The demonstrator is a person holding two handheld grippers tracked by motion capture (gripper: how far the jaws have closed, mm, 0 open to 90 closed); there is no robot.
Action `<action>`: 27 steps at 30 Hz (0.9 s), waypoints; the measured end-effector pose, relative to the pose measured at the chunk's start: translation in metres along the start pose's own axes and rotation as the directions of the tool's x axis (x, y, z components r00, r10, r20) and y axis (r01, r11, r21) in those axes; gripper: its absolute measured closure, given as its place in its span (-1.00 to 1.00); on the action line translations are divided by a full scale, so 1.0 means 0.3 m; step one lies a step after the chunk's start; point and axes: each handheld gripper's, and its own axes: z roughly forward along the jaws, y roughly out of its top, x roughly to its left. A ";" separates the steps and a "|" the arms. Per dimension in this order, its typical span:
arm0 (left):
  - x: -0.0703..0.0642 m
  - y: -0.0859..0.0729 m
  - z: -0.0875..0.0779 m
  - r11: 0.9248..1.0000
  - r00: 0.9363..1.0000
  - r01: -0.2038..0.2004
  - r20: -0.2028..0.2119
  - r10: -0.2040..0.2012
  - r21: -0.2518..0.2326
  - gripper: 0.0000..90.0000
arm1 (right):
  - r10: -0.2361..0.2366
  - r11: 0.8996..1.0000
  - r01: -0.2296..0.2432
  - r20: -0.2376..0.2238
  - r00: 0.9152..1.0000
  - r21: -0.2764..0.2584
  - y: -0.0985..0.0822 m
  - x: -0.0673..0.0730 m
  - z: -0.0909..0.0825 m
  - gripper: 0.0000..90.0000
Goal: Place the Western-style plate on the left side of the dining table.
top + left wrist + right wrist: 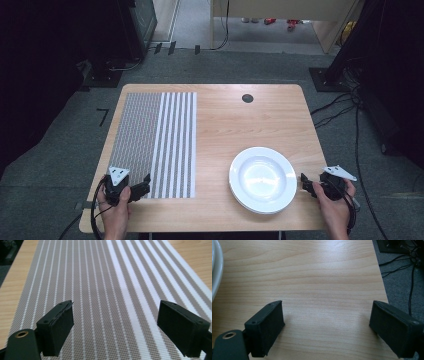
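Left gripper view: the left gripper (115,325) has its two black jaws spread wide, released, with nothing between them. Beneath and ahead of it lies a woven placemat (105,285), grey-brown with white stripes that run away from the camera; the stripes are thin and closely spaced on the left part and broad on the right part.

Right gripper view: the right gripper (327,325) is likewise released, jaws well apart and empty, over bare light-wood desk (317,277). The curved rim of a white plate (216,272) enters at the left edge, and dark floor with black cables (409,272) shows past the desk's right edge.

High view: one hand holds each gripper at the near edge of the desk (235,120). The left gripper (140,187) sits at the near left corner of the placemat (155,142) and points toward the right; the right gripper (306,185) sits just beside the plate (262,179) and points toward it. The single placemat is rectangular, its long axis running from the near edge to the far edge, on the left half of the desk. The round plate lies on the near right part; whether it is one plate or a stack cannot be told. A small dark round hole (247,98) marks the far middle of the desk.
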 end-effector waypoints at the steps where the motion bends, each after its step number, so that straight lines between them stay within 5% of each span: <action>1: -0.007 0.005 0.002 1.000 1.000 -0.002 0.005 0.002 -0.001 -0.70 | 0.000 1.000 0.000 0.000 1.000 0.000 0.000 0.000 0.000 -0.74; 27: -0.231 0.096 0.069 0.998 0.991 -0.064 0.115 0.066 -0.020 -0.69 | -0.002 1.000 0.002 0.001 1.000 0.000 -0.001 0.001 0.000 -0.74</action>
